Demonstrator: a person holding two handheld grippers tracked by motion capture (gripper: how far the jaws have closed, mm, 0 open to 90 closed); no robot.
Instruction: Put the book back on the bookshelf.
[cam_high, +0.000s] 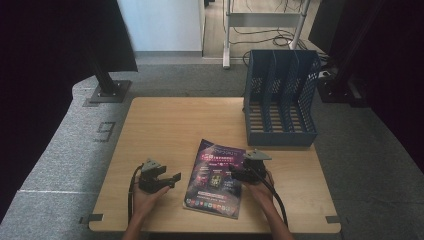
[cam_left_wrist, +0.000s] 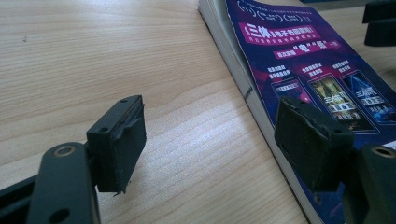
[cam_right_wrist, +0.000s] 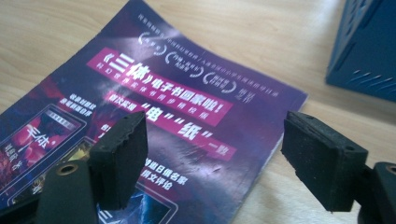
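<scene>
Book (cam_high: 215, 179) lies flat near worktop (cam_high: 165, 125) front edge, centre. Left gripper (cam_high: 167, 181) open, just beside its spine side; right gripper (cam_high: 239, 173) open over cover. Recommend: pinch edges squarely w/ both, lift level, avoid page slip

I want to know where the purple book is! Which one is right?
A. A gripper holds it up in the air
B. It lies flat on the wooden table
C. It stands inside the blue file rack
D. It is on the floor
B. The purple book lies flat on the wooden table, between the two open grippers and in front of the blue file rack.
</scene>
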